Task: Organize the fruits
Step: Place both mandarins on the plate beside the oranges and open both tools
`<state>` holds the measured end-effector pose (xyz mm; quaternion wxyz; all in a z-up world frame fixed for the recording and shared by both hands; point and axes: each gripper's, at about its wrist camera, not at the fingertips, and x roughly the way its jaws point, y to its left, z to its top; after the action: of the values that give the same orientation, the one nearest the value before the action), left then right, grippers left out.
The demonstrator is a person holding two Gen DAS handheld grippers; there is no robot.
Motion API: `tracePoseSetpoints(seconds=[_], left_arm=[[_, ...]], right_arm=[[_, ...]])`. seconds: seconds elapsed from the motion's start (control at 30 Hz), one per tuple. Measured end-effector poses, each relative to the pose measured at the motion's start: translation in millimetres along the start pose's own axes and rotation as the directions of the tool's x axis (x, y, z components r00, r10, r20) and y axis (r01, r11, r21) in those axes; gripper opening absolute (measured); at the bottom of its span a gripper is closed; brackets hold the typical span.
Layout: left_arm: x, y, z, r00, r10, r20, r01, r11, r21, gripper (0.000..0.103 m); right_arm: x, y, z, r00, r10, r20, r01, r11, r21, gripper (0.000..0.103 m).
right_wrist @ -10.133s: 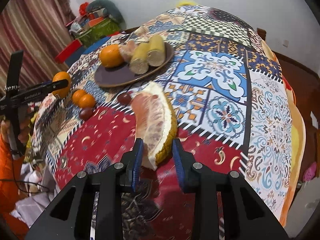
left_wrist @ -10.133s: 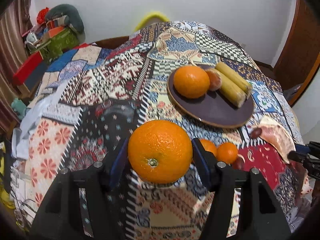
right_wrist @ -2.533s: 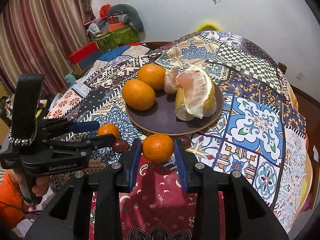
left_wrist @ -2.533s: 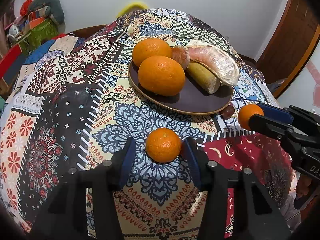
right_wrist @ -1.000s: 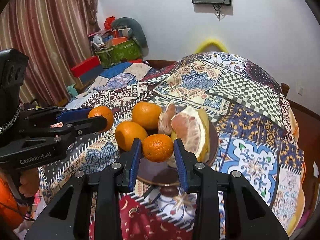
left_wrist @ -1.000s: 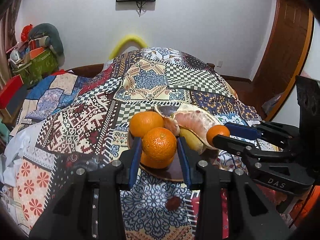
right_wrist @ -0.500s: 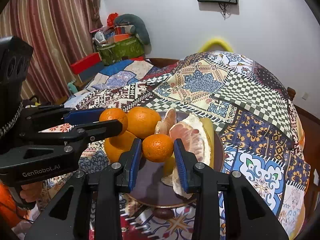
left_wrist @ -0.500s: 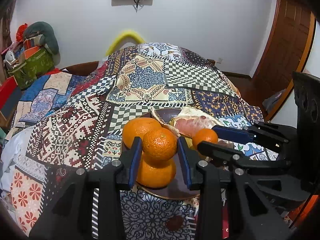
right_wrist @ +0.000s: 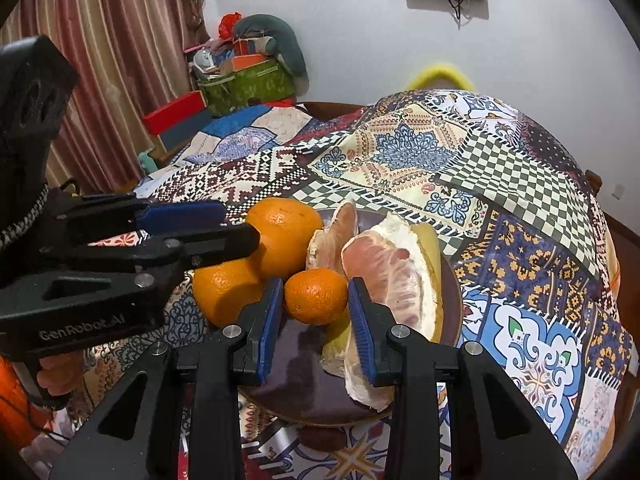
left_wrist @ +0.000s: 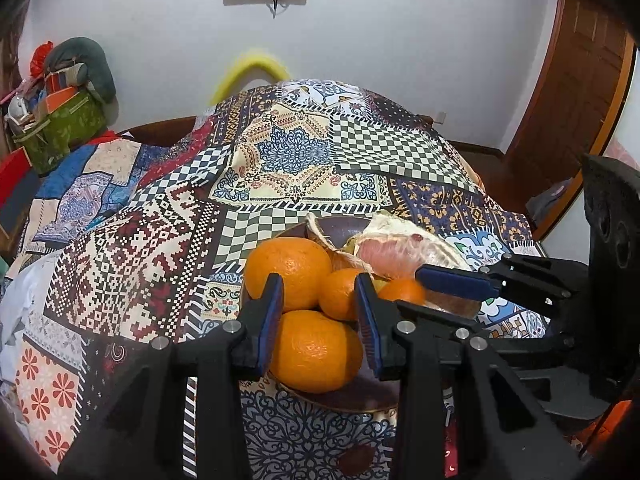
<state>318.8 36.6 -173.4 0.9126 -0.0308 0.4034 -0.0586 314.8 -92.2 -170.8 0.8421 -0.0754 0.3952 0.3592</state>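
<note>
Mandarins are what both grippers carry, one small fruit each. The left gripper point(left_wrist: 318, 304) is nearly closed on a mandarin point(left_wrist: 340, 294), pads pressing its sides, and holds it over the dark plate point(right_wrist: 454, 292) near the middle of the bench point(left_wrist: 288, 152). The right gripper point(right_wrist: 314, 316) is pinched the same way on a second mandarin point(right_wrist: 316, 295), above the plate's near edge.

Already on the plate lie two large oranges point(right_wrist: 286, 236), a peeled pomelo wedge point(right_wrist: 390, 276) and a smaller segment point(right_wrist: 334, 236). A dark red fruit point(left_wrist: 356, 456) sits on the cloth by the plate's near rim.

Each mandarin looks light, round and loose-skinned, so I judge a hard squeeze would bruise it. Its waxy curve could roll out unless it is held across the widest part. On a crowded plate, either one may roll once let go.
</note>
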Motion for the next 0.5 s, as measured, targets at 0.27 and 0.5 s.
tracePoseSetpoints(seconds=[0.27, 0.5], left_arm=[[-11, 0, -1, 1.000, 0.014, 0.015, -0.014, 1.000, -0.001, 0.036], [-35, -5, -5, 0.999, 0.021, 0.041, -0.021, 1.000, 0.002, 0.036]], right_arm=[[-7, -2, 1, 1.000, -0.009, 0.015, 0.009, 1.000, 0.001, 0.033], [-29, 1, 1, 0.999, -0.025, 0.044, 0.024, 1.000, 0.008, 0.033]])
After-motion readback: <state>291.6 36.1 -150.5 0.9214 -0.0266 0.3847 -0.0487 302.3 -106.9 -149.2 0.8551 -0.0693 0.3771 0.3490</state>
